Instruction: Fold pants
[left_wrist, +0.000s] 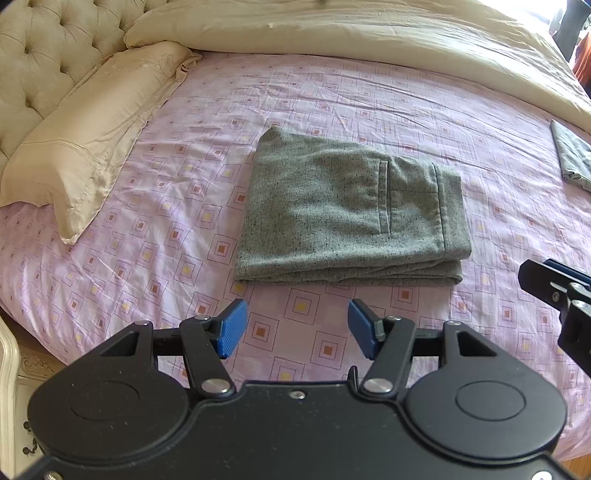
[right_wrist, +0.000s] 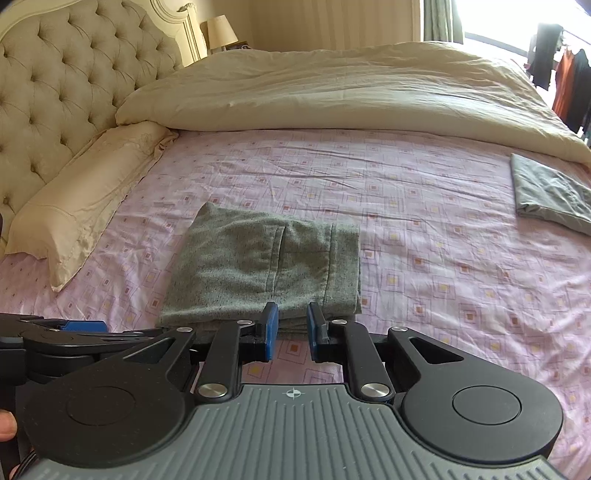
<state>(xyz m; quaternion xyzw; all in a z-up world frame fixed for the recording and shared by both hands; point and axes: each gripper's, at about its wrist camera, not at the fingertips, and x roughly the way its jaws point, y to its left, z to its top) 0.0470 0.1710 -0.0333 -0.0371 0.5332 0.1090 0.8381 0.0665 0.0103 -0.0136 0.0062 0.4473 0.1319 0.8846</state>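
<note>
Grey speckled pants (left_wrist: 343, 214) lie folded into a compact rectangle on the pink patterned sheet (left_wrist: 147, 258), back pocket slit facing up. My left gripper (left_wrist: 295, 314) hovers just short of the folded bundle's near edge, its blue pads wide apart with only sheet between them. In the right wrist view the pants (right_wrist: 258, 269) sit just beyond my right gripper (right_wrist: 292, 314). Its blue pads stand a narrow gap apart over the bundle's near edge, and nothing is clamped between them. Part of the right gripper's body (left_wrist: 554, 291) shows at the edge of the left wrist view.
A cream pillow (right_wrist: 81, 195) lies against the tufted headboard (right_wrist: 55, 74) on the left. A bulky cream duvet (right_wrist: 332, 88) is heaped across the far side. Another folded grey garment (right_wrist: 550, 195) lies at the right. Clothes (right_wrist: 569, 81) hang by the window.
</note>
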